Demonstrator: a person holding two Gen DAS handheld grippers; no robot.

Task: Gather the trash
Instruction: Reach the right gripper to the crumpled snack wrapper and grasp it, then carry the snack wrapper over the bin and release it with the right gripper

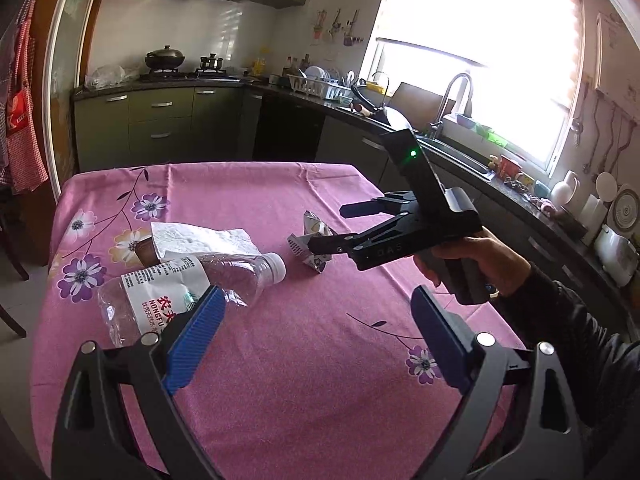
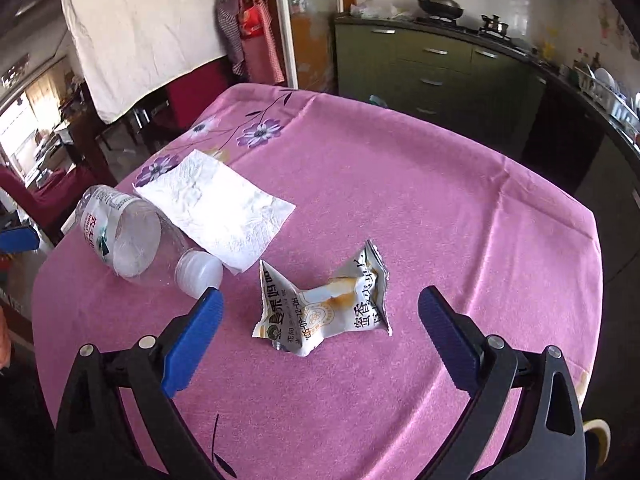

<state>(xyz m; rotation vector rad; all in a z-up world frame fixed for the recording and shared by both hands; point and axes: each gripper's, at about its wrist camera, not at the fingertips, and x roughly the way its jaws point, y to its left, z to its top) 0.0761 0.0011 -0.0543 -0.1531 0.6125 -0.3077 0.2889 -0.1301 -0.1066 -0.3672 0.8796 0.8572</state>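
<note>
Left wrist view: left gripper (image 1: 316, 332) hangs wide open and empty near the table's (image 1: 248, 192) near edge, the bottle (image 1: 188, 292) lying just past its left pad.

Right wrist view: right gripper (image 2: 320, 320) gapes empty, crumpled wrapper (image 2: 324, 304) mid-table between its 2 pads, long axis spanning them. Right's nearer.

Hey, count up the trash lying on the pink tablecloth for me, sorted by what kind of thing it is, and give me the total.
Plastic bottle: 1, clear, capped, on its side
Paper napkin: 1, white, lying flat
Snack wrapper: 1, crumpled, silvery
Brown item under the napkin: 1, mostly hidden, kind unclear
Total: 4
</note>
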